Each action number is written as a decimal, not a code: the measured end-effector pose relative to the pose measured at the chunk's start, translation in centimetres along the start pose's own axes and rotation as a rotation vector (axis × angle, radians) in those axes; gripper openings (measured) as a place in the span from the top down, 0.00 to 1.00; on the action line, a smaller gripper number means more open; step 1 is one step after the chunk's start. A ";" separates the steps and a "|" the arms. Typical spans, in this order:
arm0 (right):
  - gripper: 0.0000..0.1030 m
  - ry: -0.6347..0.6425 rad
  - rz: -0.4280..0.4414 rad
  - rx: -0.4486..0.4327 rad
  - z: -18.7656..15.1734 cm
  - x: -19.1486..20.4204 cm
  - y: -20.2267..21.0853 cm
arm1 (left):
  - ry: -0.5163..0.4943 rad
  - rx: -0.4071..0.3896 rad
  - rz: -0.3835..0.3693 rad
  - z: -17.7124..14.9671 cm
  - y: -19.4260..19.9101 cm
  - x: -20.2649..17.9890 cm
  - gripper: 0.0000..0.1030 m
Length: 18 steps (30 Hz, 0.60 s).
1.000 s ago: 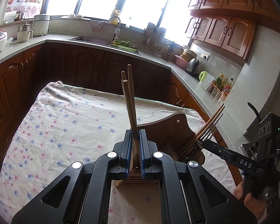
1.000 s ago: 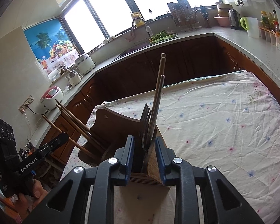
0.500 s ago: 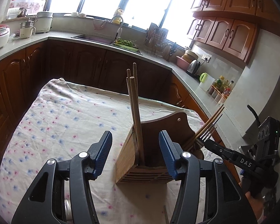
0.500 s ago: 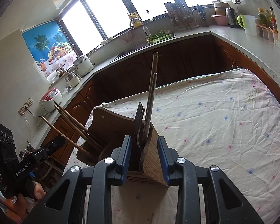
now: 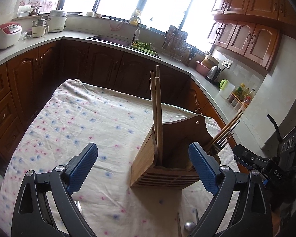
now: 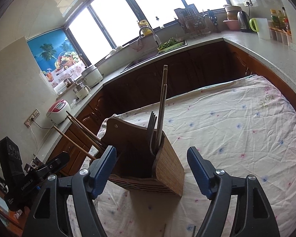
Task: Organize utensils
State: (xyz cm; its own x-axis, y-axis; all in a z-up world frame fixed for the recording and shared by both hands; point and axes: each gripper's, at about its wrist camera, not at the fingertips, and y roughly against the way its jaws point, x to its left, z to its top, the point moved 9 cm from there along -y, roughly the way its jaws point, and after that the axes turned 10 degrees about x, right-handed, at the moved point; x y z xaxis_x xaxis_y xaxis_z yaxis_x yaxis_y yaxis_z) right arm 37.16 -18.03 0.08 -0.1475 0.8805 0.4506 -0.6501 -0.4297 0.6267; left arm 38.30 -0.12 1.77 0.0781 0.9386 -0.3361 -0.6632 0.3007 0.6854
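Observation:
A wooden utensil holder (image 5: 163, 164) stands on the flowered tablecloth. Two wooden chopsticks (image 5: 157, 108) stand free in its left compartment. My left gripper (image 5: 143, 150) is just in front of them, its jaws opening wide, the blue pads (image 5: 82, 165) touching nothing. In the right wrist view a fork (image 6: 152, 126) and chopsticks (image 6: 162, 106) lean in the holder's (image 6: 167, 169) right compartment. My right gripper (image 6: 151, 151) is in front of that compartment, jaws opening either side of it with nothing held. More chopsticks (image 6: 79, 130) lean out of the far compartment.
The table's cloth (image 5: 79, 118) stretches away to the left and behind the holder. A spoon (image 5: 189, 226) and thin utensil ends lie by the near edge. Dark cabinets, a sink (image 5: 112, 38) and counter appliances ring the table.
My left gripper let go of the chopsticks, which now stand in the holder, and its jaws spread wide. The right jaws widened away from the fork and chopsticks.

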 end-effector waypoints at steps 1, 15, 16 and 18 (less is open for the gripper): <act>0.23 0.001 0.002 -0.002 0.0 0.1 0.1 | 0.001 -0.001 0.005 -0.1 0.2 0.1 0.06; 0.16 0.014 0.028 -0.027 -3.1 1.8 4.1 | 0.026 -0.015 0.065 -4.1 4.7 1.5 0.01; 0.16 0.016 0.029 -0.030 -3.5 1.9 4.5 | 0.028 -0.019 0.077 -4.6 5.1 1.6 0.01; 0.14 0.023 0.030 -0.042 -4.4 2.2 5.4 | 0.025 -0.032 0.094 -5.5 6.1 1.7 0.00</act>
State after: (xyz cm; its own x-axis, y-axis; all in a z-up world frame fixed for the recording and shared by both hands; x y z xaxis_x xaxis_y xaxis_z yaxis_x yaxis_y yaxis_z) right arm 30.07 -17.53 1.67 -0.1841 0.8718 0.4540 -0.6759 -0.4477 0.5855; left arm 30.27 2.42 1.80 -0.0040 0.9578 -0.2873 -0.6899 0.2053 0.6941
